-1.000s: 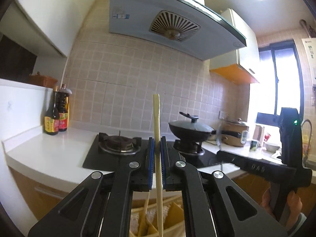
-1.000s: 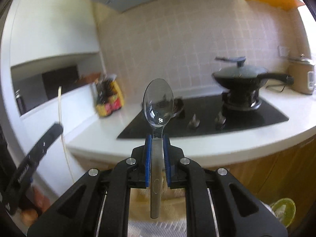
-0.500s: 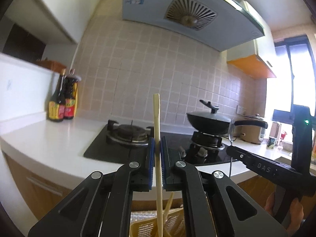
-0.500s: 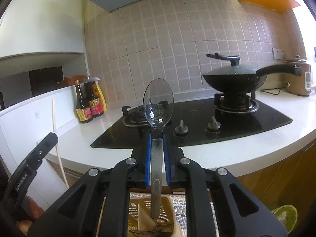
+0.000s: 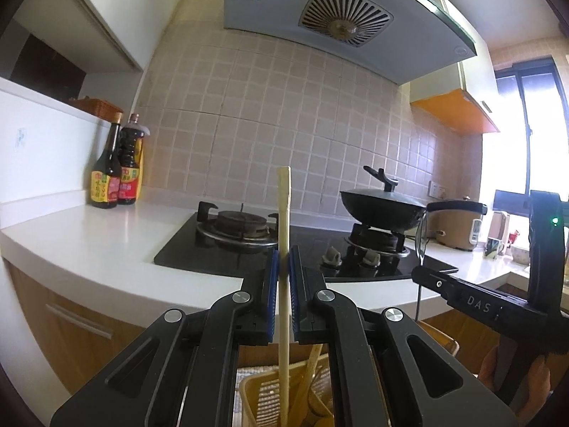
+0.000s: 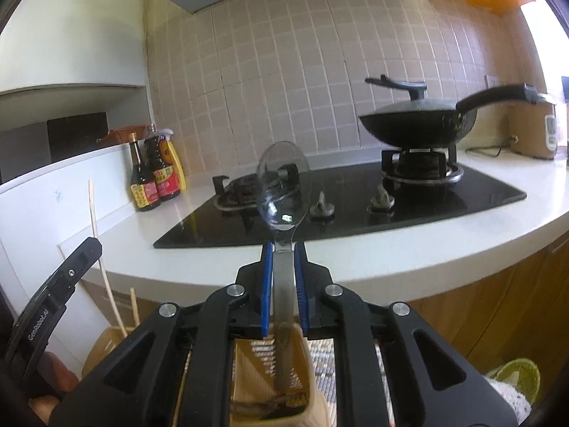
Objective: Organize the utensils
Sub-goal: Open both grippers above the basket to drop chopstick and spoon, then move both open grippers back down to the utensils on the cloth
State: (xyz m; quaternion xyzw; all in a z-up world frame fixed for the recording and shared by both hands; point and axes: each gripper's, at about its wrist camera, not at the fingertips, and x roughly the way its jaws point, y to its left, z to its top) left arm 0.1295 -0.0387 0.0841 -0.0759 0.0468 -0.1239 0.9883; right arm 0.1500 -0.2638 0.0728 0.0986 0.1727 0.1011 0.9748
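Left tool [image 5: 283,270]: its blue pads are narrowed onto 1 wooden chopstick [image 5: 283,220], gripped around mid-length and standing upright; the top end rises above the pads and the lower end dips into the yellow holder [image 5: 258,396] below.
Left-side risk: the grip is a thin line on a smooth round stick, so I judge it could pivot or slide if the tip catches the holder's rim or the other chopstick [image 5: 308,373] already leaning inside.
Left-side release risk: let go while tilted, the stick could topple over the rim and drop to the floor, since the holder sits below the white surface [image 5: 89,238], not on it.
Holder: in the left view it shows a perforated wall; in the right view the compartment [image 6: 274,366] under the spoon looks to be part of the same caddy, though I cannot tell which compartment is which.
Right tool [image 6: 283,277]: the pads are narrowed onto 1 metal spoon [image 6: 282,185], clamped on the flat handle, bowl upward and handle end pointing down into the compartment.
Right-side risk: the handle is slick and the bowl makes it top-heavy, so a twist in the pads seems likely if the lower end strikes the dark utensils lying at the bottom.
Shared risk: both tools hover close over 1 small holder; the 2 could knock each other, or tip it.
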